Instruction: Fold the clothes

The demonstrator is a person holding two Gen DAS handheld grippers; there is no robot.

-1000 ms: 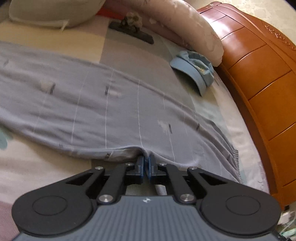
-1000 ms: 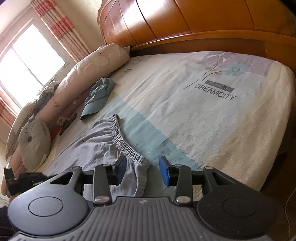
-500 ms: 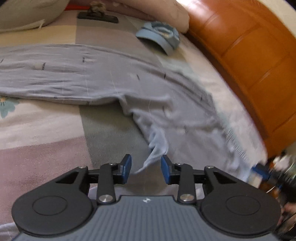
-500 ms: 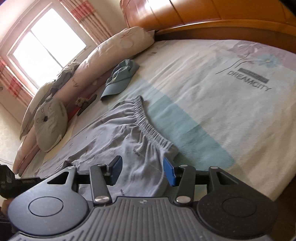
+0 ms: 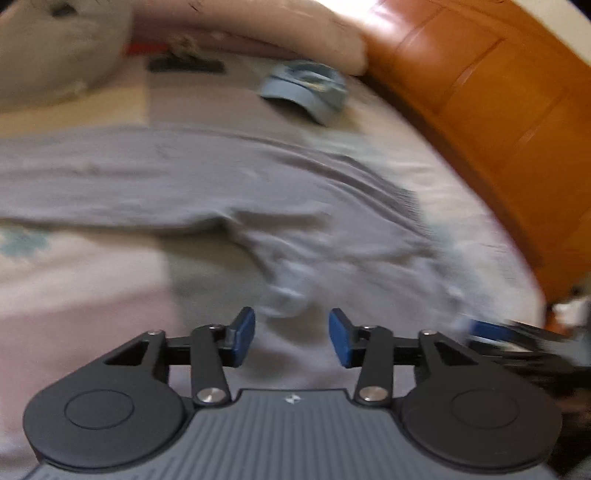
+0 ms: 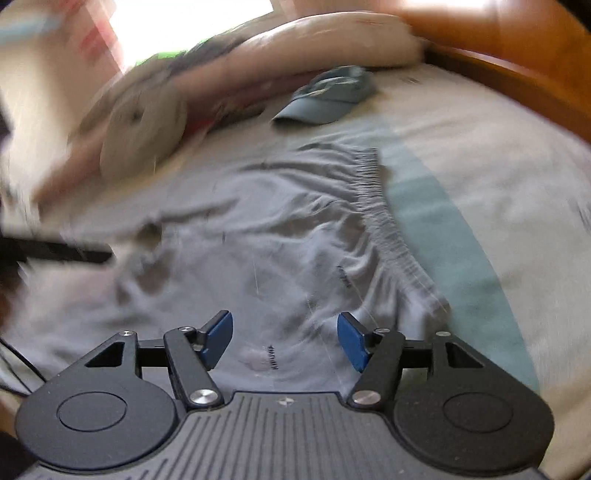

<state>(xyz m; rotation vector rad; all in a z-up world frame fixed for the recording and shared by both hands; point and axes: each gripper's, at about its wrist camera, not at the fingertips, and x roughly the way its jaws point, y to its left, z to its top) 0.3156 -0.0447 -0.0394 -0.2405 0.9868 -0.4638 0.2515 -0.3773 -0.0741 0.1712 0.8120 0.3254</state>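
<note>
Grey trousers (image 5: 229, 184) lie spread on the bed, one leg running left, a bunched fold (image 5: 291, 284) just ahead of my left gripper (image 5: 291, 338). That gripper is open and empty, above the cloth. In the right wrist view the trousers (image 6: 280, 236) lie flat with the elastic waistband (image 6: 384, 218) at the right. My right gripper (image 6: 284, 338) is open and empty over the seat area. Both views are motion-blurred.
A blue cap (image 5: 306, 90) (image 6: 328, 98) lies beyond the trousers near long pink pillows (image 5: 258, 26). A round cushion (image 6: 144, 129) sits at the left. The wooden headboard (image 5: 491, 107) borders the bed. My other gripper shows at the edge (image 5: 517, 336).
My left gripper has let go of the trouser edge and opened wide; the cloth dropped onto the bed. My right gripper has moved left over the trousers, still open.
</note>
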